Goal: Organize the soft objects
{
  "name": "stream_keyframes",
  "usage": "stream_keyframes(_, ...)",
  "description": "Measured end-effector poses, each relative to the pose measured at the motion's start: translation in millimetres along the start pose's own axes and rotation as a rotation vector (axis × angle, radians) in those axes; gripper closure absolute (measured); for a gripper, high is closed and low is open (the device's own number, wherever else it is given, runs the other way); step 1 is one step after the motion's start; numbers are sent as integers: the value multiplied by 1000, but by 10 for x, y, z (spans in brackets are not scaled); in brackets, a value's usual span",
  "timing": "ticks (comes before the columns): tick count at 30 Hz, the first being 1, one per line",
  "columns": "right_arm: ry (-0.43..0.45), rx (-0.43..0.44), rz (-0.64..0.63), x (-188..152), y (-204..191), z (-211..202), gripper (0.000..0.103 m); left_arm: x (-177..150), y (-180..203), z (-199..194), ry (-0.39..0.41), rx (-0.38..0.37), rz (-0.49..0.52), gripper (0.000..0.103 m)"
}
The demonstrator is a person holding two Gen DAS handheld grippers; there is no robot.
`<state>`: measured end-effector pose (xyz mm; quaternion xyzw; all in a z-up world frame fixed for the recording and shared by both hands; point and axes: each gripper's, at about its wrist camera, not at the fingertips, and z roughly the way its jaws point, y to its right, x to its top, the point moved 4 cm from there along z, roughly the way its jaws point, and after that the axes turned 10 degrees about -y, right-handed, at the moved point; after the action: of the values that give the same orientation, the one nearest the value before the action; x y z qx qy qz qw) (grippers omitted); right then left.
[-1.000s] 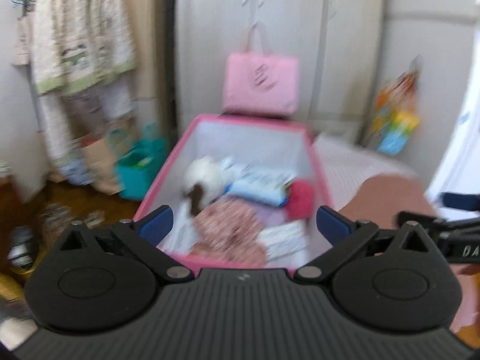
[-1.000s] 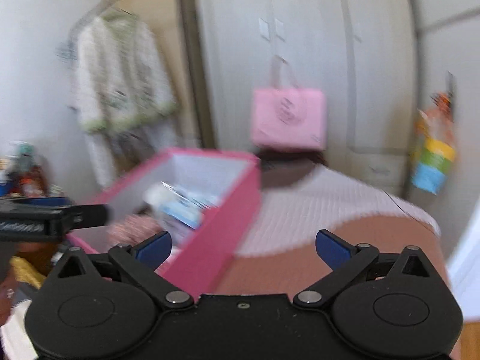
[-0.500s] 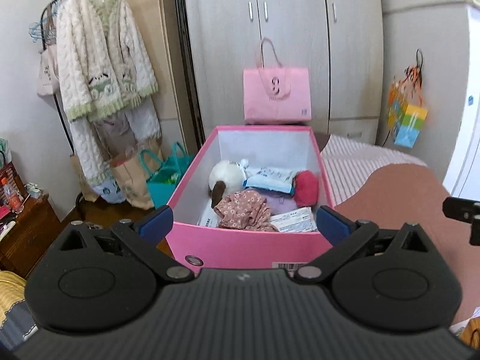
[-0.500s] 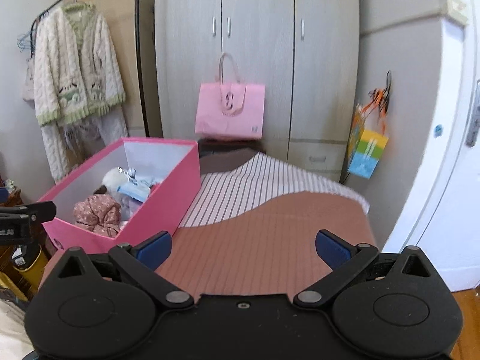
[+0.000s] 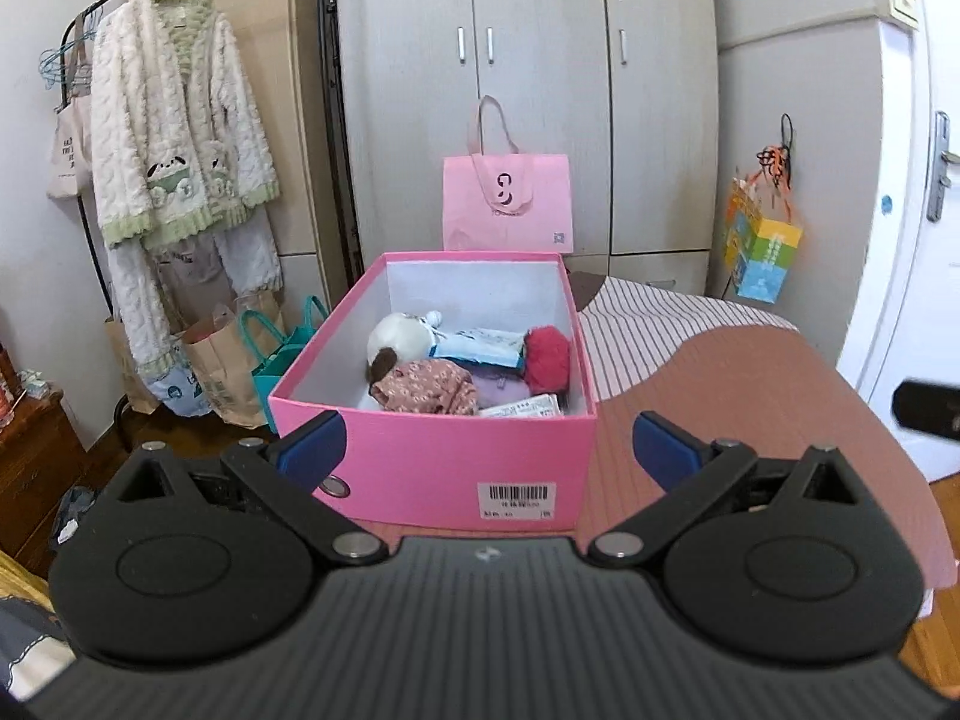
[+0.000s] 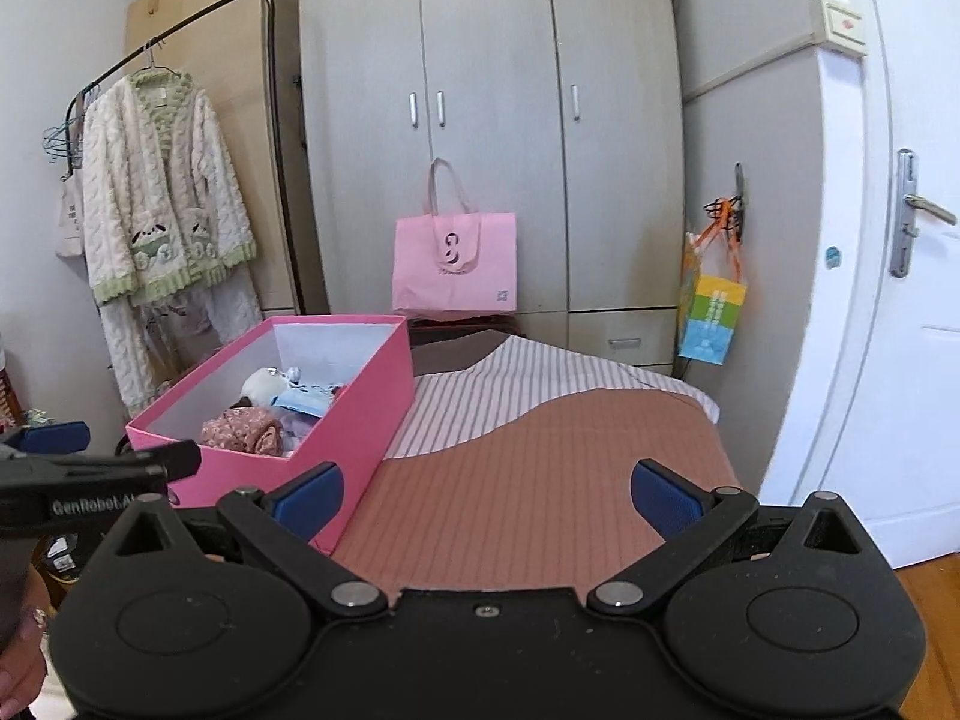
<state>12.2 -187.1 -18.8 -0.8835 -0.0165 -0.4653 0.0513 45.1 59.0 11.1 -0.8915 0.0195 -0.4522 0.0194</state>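
While both claws hang wide open and empty, the left claw (image 5: 487, 447) faces the near end of the pink box (image 5: 456, 468), and the right claw (image 6: 486, 495) points over the bare brown part of the bed (image 6: 540, 492). That box sits at the bed's left edge with no lid, and holds a white plush (image 5: 399, 336), a flowered cloth (image 5: 429, 387), a red pompom (image 5: 547, 359) and a blue packet (image 5: 480, 350). Behind it, a pink bag (image 5: 507, 204) stands against the wardrobe (image 5: 540, 60).
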Motion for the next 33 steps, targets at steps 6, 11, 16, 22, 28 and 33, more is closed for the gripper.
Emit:
stream_keyframes(6, 26, -56, -6, -93, 22, -51, 0, -67, -4, -34, 33, -9, -9, 0)
stream_keyframes(11, 44, -52, 7, -108, 25, -59, 0, -99, 18, -83, 64, 18, 20, 0)
stream_keyframes(16, 54, -55, 11, -126, 27, -50, 0, -98, 51, -111, 79, 11, 34, 0)
stream_keyframes(22, 67, -69, -3, -154, 2, -45, 0, -111, 80, -84, 74, 5, 37, 0)
stream_keyframes(28, 60, -94, -5, -193, -6, -6, 0, -140, 93, -24, 51, 2, 27, 0)
stream_keyframes(33, 57, -101, -6, -194, 16, 7, 0, -157, 115, -25, 51, -5, 36, 0)
